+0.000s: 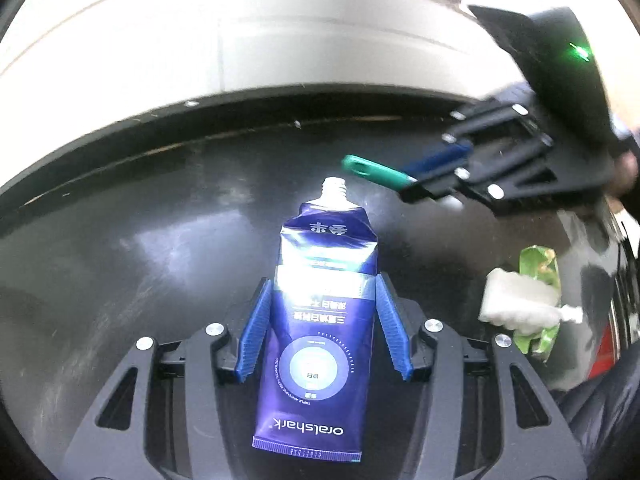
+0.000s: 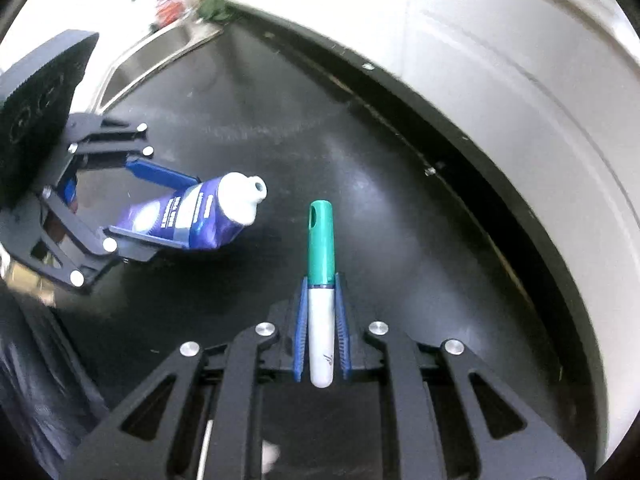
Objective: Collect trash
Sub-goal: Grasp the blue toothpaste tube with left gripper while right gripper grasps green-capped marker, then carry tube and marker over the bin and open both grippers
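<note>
My left gripper (image 1: 325,292) is shut on a blue, capless toothpaste tube (image 1: 320,320) and holds it above the black counter (image 1: 120,240). The tube (image 2: 208,216) and the left gripper (image 2: 176,208) also show at the left of the right wrist view. My right gripper (image 2: 322,280) is shut on a white marker with a green cap (image 2: 321,280), which points forward. In the left wrist view the right gripper (image 1: 424,178) is at the upper right, holding the marker (image 1: 374,170) beyond the tube's nozzle.
A green wrapper (image 1: 538,300) and a white crumpled wad (image 1: 516,300) lie on the counter at right. A white wall (image 2: 520,100) runs behind the counter. A steel sink (image 2: 160,56) sits at the far left. Black bag material (image 2: 36,380) is at lower left.
</note>
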Motion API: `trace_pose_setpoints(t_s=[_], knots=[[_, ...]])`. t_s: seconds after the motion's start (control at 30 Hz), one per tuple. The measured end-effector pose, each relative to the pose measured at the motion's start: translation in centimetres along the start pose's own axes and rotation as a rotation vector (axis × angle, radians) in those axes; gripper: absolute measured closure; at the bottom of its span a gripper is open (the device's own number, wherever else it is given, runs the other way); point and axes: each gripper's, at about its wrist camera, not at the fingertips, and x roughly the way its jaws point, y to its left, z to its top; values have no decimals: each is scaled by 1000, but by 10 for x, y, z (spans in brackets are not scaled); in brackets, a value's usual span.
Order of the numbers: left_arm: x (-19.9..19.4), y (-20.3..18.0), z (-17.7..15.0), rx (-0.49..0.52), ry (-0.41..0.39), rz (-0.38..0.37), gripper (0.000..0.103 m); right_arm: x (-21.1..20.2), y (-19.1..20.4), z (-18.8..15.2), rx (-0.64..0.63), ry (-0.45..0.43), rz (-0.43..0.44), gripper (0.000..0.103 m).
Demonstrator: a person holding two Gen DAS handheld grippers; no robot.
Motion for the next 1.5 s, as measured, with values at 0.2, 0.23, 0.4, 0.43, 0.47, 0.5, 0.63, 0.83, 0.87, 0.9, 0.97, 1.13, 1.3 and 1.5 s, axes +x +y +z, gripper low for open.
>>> trace_pose_setpoints(t_s=[0.2,0.23,0.4,0.43,0.47,0.5,0.63,0.83,0.87,0.9,0.97,1.13,1.3,1.5], knots=[[-45,-25,-23,-67,-44,94,52,-46,48,-18,125,-76,-77,89],[-50,-30,-25,-71,-49,104,52,-54,55,-22,147,-88,-80,89],[-85,-49,-47,-92,-83,154,52,-72,101,-24,180,-128,-99,89],[-94,-51,-56,-94,-87,162,52,-73,108,-26,180,-129,-103,89],[-96,-52,-60,-96,-89,167,52,-81,116,-35,181,-133,-105,89],[-102,-55,-66,-95,-91,174,52,-83,128,-38,179,-138,-106,89],[-126,-53,-97,-104,-104,201,52,-81,164,-40,176,-141,-106,89],[-166,-29,-149,-168,-130,269,52,-79,225,-29,155,-163,-69,89],[-178,-21,-163,-194,-136,288,52,-77,235,-26,146,-167,-61,89],[-186,-15,-173,-214,-141,300,52,-74,251,-21,133,-170,-46,89],[-207,1,-202,-267,-146,342,52,-66,279,-11,109,-168,-12,89],[-253,39,-281,-392,-135,468,52,-28,377,15,6,-136,136,89],[-288,73,-378,-566,-84,551,52,17,483,29,-104,-51,271,89],[-304,98,-460,-693,-59,580,52,64,563,36,-176,39,312,89]])
